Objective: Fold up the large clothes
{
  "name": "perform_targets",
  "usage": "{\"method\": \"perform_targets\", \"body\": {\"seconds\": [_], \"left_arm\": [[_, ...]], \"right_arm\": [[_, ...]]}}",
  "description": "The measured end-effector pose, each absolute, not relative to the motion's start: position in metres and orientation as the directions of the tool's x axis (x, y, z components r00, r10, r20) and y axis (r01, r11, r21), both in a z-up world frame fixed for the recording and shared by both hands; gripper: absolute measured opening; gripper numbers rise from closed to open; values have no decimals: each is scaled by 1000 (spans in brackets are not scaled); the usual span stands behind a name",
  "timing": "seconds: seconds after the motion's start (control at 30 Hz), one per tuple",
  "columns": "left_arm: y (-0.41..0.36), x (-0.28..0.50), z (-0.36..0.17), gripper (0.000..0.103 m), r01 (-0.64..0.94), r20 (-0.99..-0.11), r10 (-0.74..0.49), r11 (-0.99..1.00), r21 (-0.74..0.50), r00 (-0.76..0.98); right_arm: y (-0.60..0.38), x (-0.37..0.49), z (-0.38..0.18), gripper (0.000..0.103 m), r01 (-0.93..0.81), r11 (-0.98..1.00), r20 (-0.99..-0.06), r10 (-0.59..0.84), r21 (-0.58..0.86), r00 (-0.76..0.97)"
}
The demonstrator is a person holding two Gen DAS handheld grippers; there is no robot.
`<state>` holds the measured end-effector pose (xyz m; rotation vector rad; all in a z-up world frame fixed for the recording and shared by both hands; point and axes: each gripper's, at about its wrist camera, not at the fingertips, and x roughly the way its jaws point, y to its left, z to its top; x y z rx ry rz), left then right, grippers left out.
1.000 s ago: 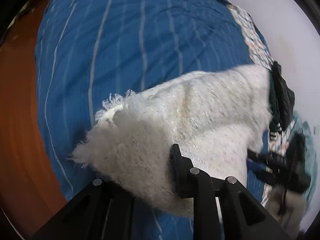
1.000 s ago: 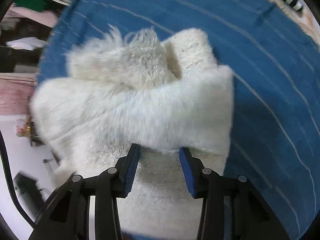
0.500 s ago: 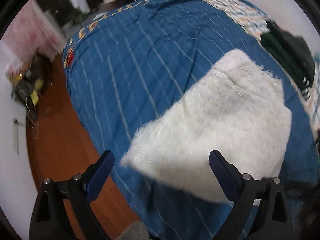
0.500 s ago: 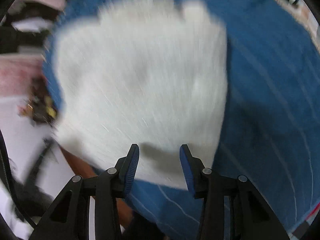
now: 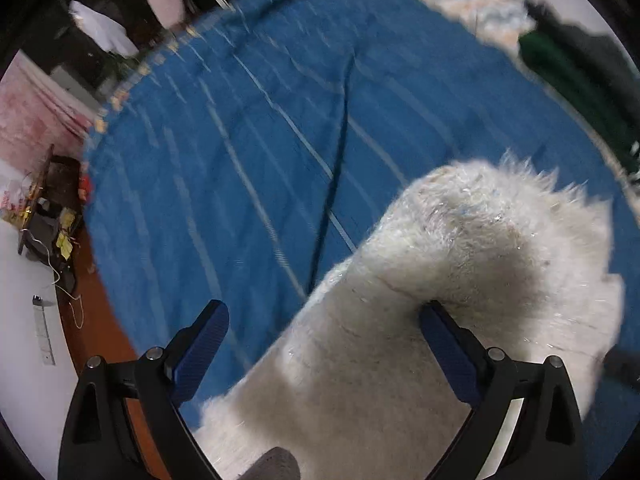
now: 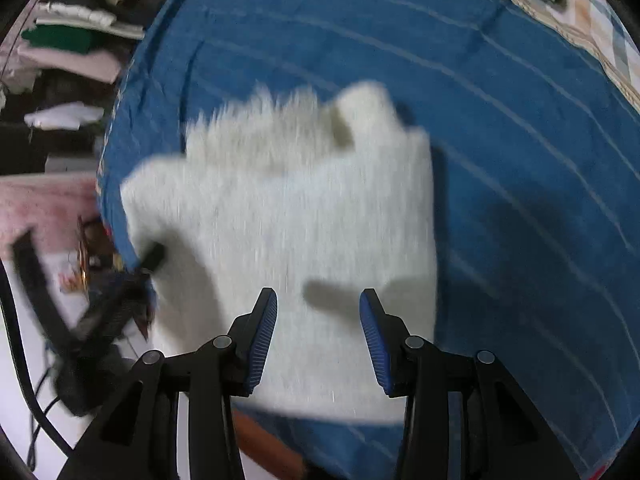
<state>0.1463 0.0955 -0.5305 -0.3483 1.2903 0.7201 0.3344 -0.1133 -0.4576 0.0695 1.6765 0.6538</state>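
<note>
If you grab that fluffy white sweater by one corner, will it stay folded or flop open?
Probably flop open: the fluffy white sweater looks soft and limp, bulging and sagging over the blue blanket. Its long fuzzy fibres likely give grip, so it shouldn't slip easily. It seems light for its bulk.

Legible text: none in either view.
Blue striped bedspread (image 5: 280,128): pale lines only; edge trim blurred, no lettering made out.
White fluffy garment (image 6: 304,216): no tag or print visible.
Patterned fabric at far edge (image 6: 608,40): checks and colour blocks, no characters.
Folded clothes pile (image 6: 76,20): no labels readable.
Clutter on floor (image 5: 48,216): small yellow pieces, too blurred to read.
White strip on floor (image 5: 43,332): marks too small to tell.
Gripper fingers (image 6: 262,340): ribbed blue pads, unmarked.
</note>
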Motion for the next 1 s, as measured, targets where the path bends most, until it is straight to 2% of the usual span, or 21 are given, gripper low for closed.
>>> {"method": "perform_targets", "body": {"seconds": [0.07,0.23,0.53,0.73,0.83,0.87,0.9,0.97,1.0], "left_arm": [[100,149,-543,101,-660,-959,269,737,142,95],[102,150,-543,103,-656,-955,279,740,149,98],[103,151,-546,103,-651,-961,254,749,125,109],[108,144,-537,103,-664,-972,201,745,71,121],[112,117,-513,102,-701,-976,153,713,-1,158],[111,103,-504,102,-718,-974,140,695,-29,176],[110,83,-494,102,-743,-972,128,667,-62,196],[108,43,-481,102,-788,-968,106,604,-120,228],[106,27,-481,101,-806,-968,97,576,-134,230]], "right_arm": [[-97,347,-471,35,-321,843,-900,379,431,-214],[-65,355,-504,35,-351,881,-939,242,318,-244],[-5,352,-525,34,-410,883,-961,135,227,-241],[8,354,-529,35,-388,891,-958,147,236,-247],[-28,355,-513,36,-355,884,-943,225,303,-245],[-39,352,-506,40,-340,877,-932,267,340,-244],[-53,349,-497,57,-317,860,-910,332,401,-249],[-80,340,-487,78,-245,828,-857,443,504,-262],[-97,336,-483,79,-210,816,-836,486,539,-256]]}}
